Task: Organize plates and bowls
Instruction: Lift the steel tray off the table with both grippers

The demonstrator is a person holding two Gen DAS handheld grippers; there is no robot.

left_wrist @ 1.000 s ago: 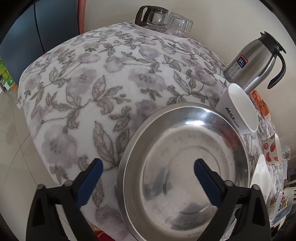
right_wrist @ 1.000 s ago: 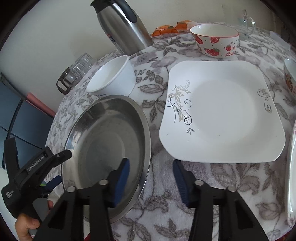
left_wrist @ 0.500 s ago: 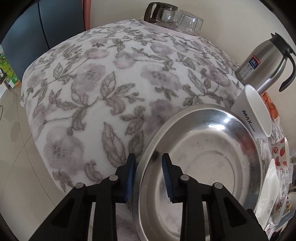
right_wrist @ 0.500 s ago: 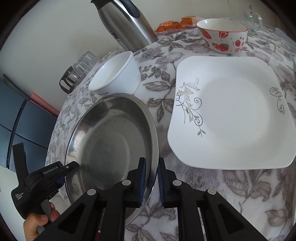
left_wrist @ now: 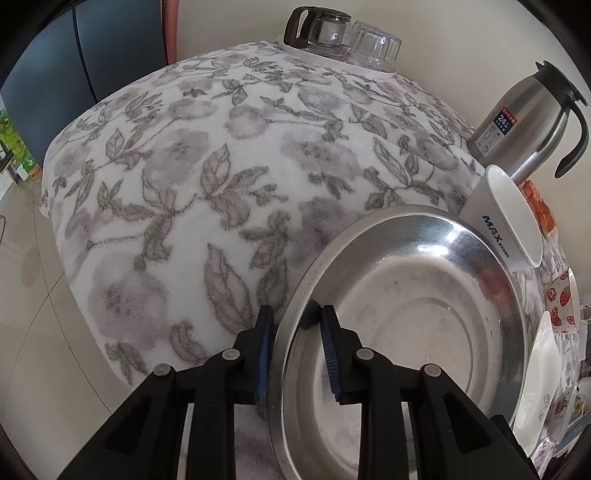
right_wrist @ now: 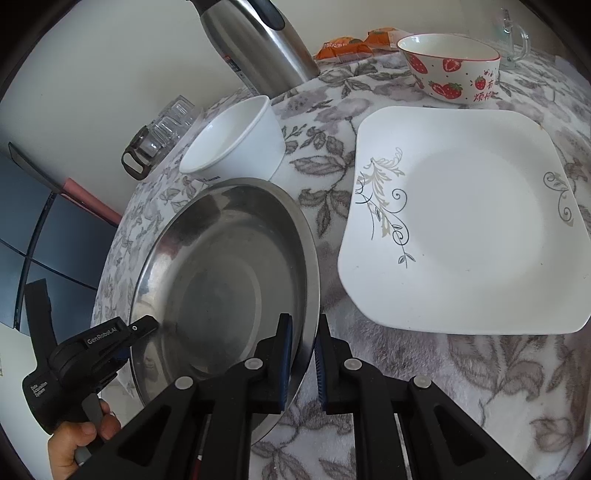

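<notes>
Steel basin (left_wrist: 406, 325), wide and shallow, sits on the floral tablecloth (left_wrist: 192, 192) near the table's edge, and both tools have it by the rim. The left gripper (left_wrist: 297, 345) pinches the near rim, one blue pad outside the wall and the other inside the bowl. The right gripper (right_wrist: 302, 354) is pressed together on the opposite rim in the same way, one pad inside and one outside. In the right wrist view the left gripper's black body shows at the lower left with the person's hand (right_wrist: 79, 439) under it.

Just behind the basin stands a white bowl (right_wrist: 236, 142) with blue "MAX" lettering, tilted against or just touching the basin's far rim; I cannot tell which. A square white plate (right_wrist: 465, 221) with grey scroll decoration lies flat on the cloth beside the basin, apart from it. Beyond the plate rests a strawberry-print bowl (right_wrist: 448, 64), upright. A stainless thermos jug (left_wrist: 524, 118) with a black handle stands behind the white bowl, with orange packets (right_wrist: 351, 46) near it. At the far corner a glass pot (left_wrist: 319, 27) and clear glasses (left_wrist: 375, 46) sit on a white tray.
</notes>
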